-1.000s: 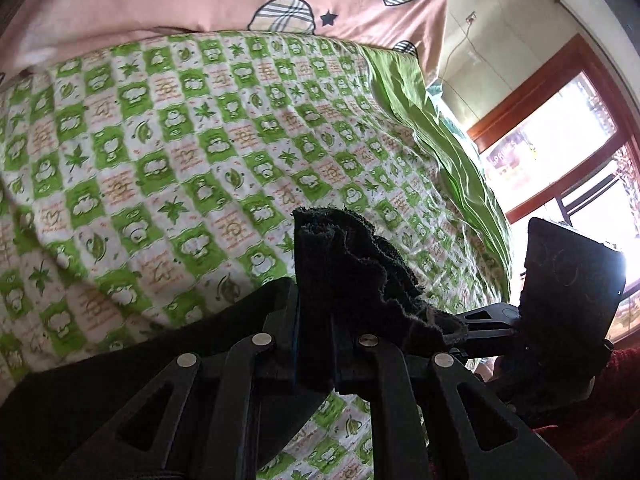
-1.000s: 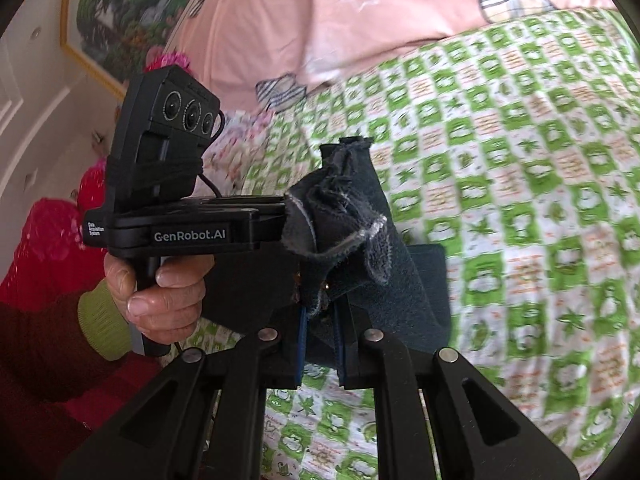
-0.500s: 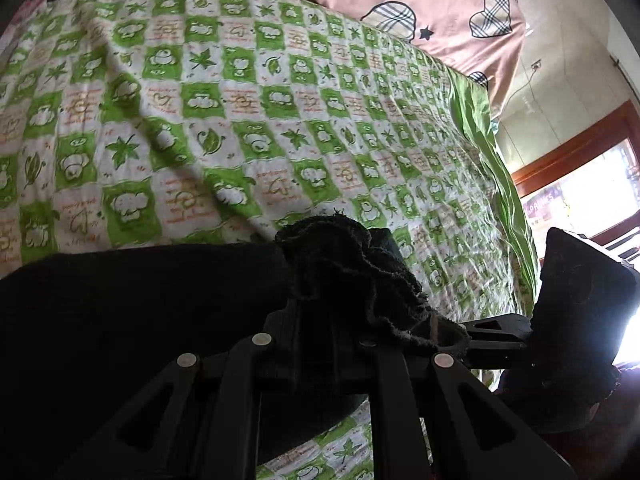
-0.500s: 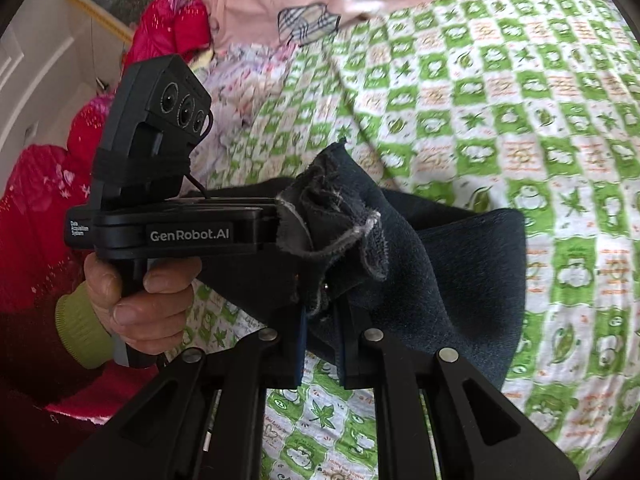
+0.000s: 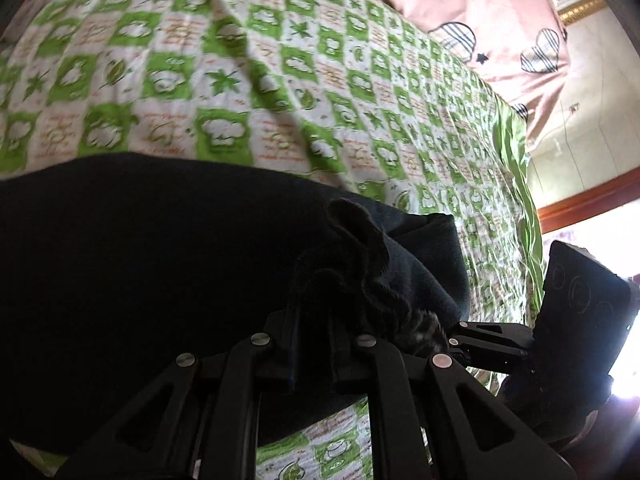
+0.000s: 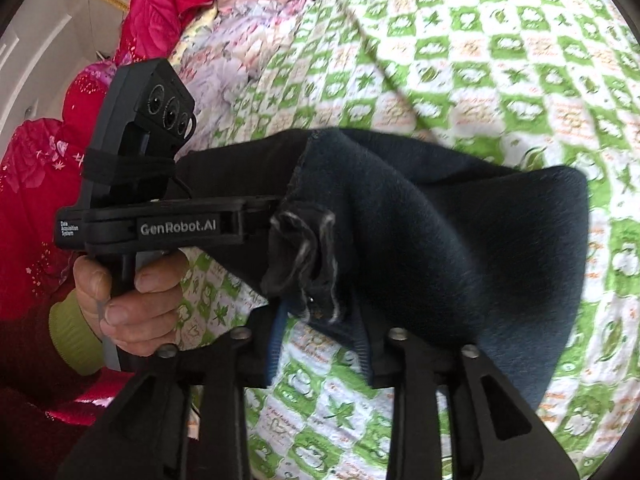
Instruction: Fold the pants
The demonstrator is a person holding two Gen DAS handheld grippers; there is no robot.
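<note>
A fold is being laid: the dark pants [image 5: 160, 264] are lying doubled on the bed [image 5: 248, 92]. The left hand-held gripper [image 5: 312, 344] is clenching their bunched edge at 6 o'clock; the right hand-held gripper [image 6: 320, 344] is just spreading, cloth loose between. Smoothing and further folds are probably remaining.

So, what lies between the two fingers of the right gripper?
The bunched edge of the dark pants, in the right wrist view. The jaws of the right gripper have just been opening around it, over the green bedsheet.
</note>
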